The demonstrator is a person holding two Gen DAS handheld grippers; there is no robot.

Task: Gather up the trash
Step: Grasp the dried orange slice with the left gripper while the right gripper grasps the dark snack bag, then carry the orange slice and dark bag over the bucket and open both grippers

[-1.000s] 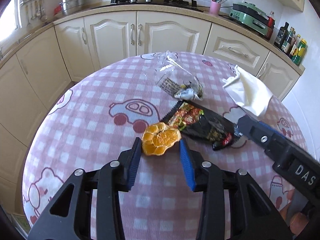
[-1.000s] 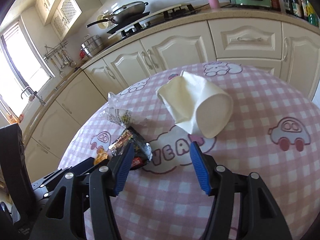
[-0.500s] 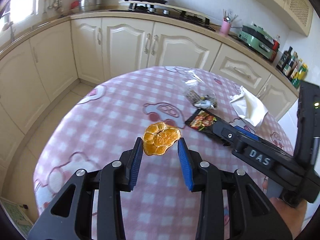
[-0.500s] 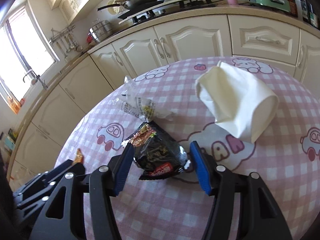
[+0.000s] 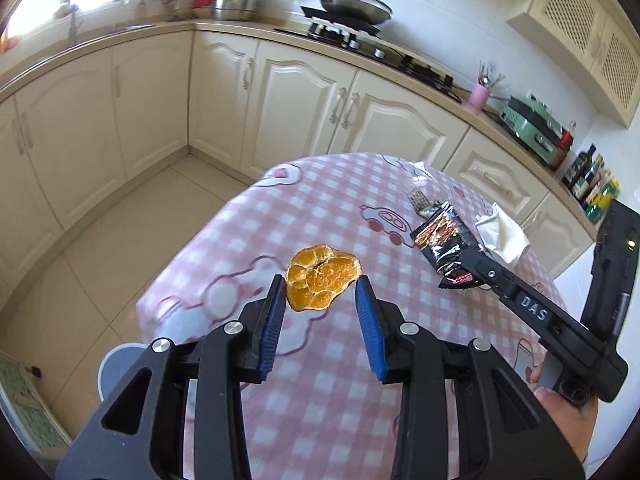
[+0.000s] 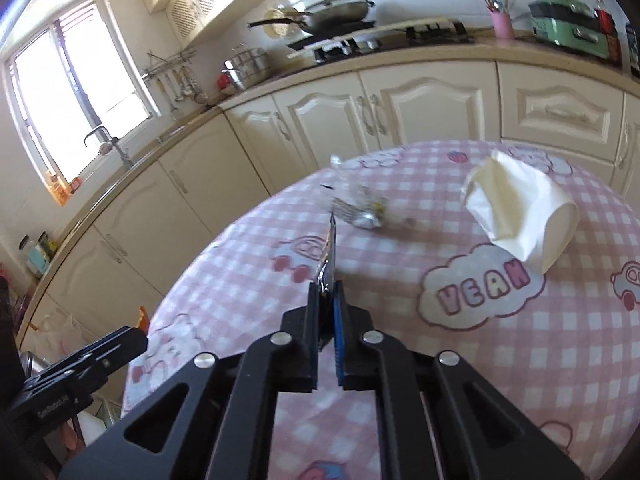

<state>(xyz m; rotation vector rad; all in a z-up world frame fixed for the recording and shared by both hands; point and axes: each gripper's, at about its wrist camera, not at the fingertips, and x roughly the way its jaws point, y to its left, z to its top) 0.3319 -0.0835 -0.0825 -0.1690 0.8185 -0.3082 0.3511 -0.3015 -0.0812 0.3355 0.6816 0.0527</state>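
Bright window (image 6: 80,108) daylight (blown out), fisheye-bent edges, slight motion blur.

Both wrist cameras look steeply down along their fingers, close above the pink checked table (image 5: 328,400), facing the kitchen cabinets (image 6: 424,108). Both views catch the white napkin (image 6: 520,212) and the stove (image 5: 348,28).

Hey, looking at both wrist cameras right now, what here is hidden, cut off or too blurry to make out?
- Black snack wrapper: right wrist view shows it edge-on, so its print is unreadable; the right hand-held gripper covers its lower end.
- Clear crinkly wrapper: blurred in the right wrist view; contents unclear.
- Orange peel: its underside faces away in the left wrist view.
- Any trash bin: none identifiable in either view.
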